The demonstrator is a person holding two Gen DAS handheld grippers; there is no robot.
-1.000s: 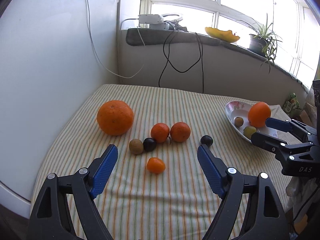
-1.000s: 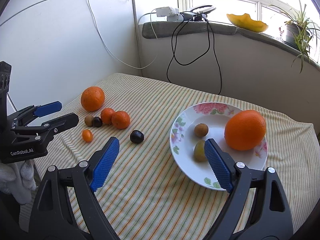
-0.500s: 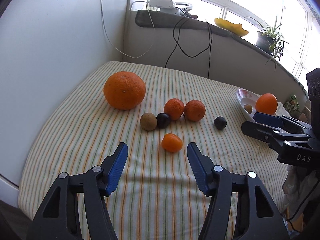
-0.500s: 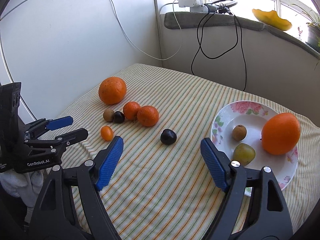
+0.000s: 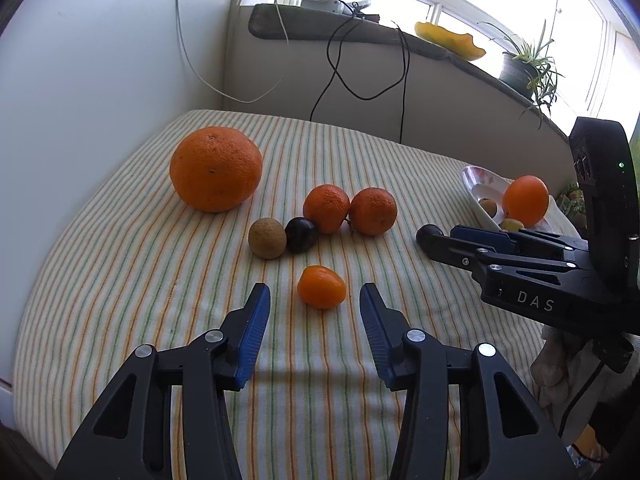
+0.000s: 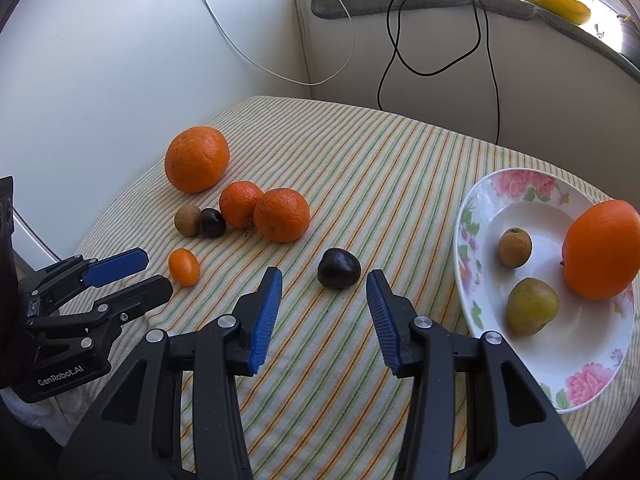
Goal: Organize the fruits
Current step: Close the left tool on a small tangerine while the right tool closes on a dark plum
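On the striped cloth lie a big orange (image 5: pixel 216 168), two tangerines (image 5: pixel 326 207) (image 5: pixel 373 210), a brown round fruit (image 5: pixel 267 238), a dark plum (image 5: pixel 301 234) and a small kumquat (image 5: pixel 321 287). My left gripper (image 5: pixel 314 294) is closing around the kumquat, pads apart from it. A second dark plum (image 6: pixel 339 268) lies just ahead of my right gripper (image 6: pixel 324 278), whose jaws are closing with nothing pressed between them. The flowered plate (image 6: pixel 516 188) at the right holds an orange (image 6: pixel 600 248), a brown fruit (image 6: pixel 514 247) and a yellow-green fruit (image 6: pixel 531 306).
White walls close the left and back. Cables (image 5: pixel 360 80) hang from the windowsill, which carries a power strip, a yellow dish (image 5: pixel 450 38) and a potted plant (image 5: pixel 524 66). The cloth's near edge runs under both grippers.
Both grippers have dropped lower and closer to the cloth and their jaws have narrowed. The right one swung left from the plate toward the lone dark plum; the left one closed in on the kumquat.
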